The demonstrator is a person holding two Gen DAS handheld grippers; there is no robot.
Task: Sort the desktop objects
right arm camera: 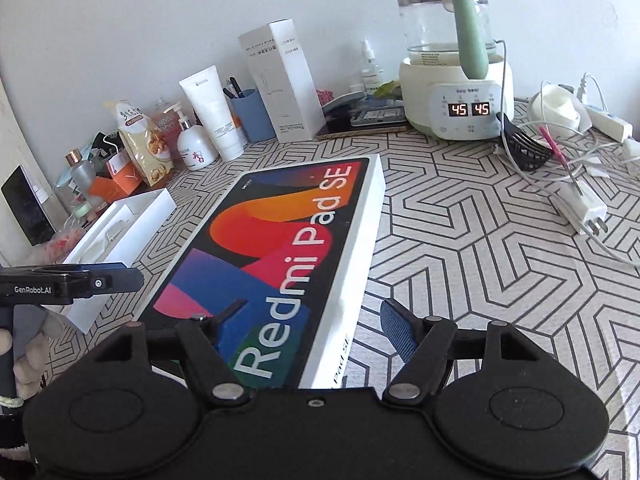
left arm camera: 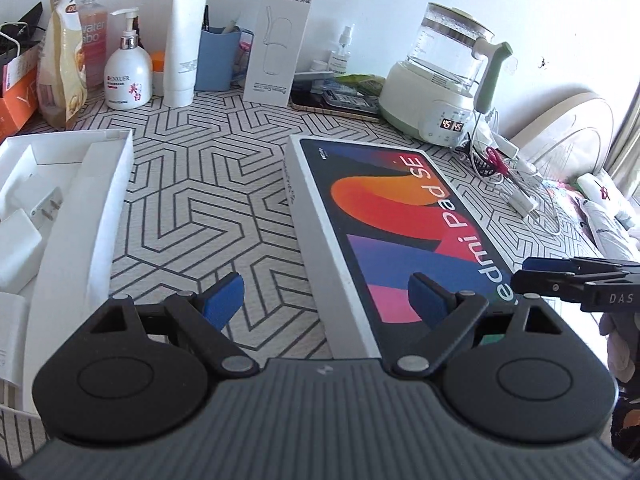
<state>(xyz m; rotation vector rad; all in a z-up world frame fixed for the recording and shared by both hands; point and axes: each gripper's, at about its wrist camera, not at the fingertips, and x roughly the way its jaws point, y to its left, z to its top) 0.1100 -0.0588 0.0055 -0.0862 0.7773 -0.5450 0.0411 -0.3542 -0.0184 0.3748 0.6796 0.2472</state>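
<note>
A Redmi Pad SE box lid [left arm camera: 400, 216] with a colourful print lies flat on the patterned tablecloth, and also shows in the right wrist view [right arm camera: 288, 232]. My left gripper [left arm camera: 324, 300] is open over the lid's near left edge. My right gripper [right arm camera: 312, 320] is open over the lid's near right corner, one finger above the print, one above the cloth. An open white box tray [left arm camera: 76, 208] holding a white charger [left arm camera: 16, 248] lies to the left, and appears in the right wrist view [right arm camera: 120, 228].
Along the back wall stand a pump bottle [left arm camera: 128, 76], a white tube [left arm camera: 186, 44], a blue pen cup [left arm camera: 218, 58], a tall white carton [left arm camera: 280, 36] and a glass kettle [left arm camera: 444, 80]. Cables, a charger plug [right arm camera: 580, 208] and scissors [left arm camera: 504, 168] lie at the right.
</note>
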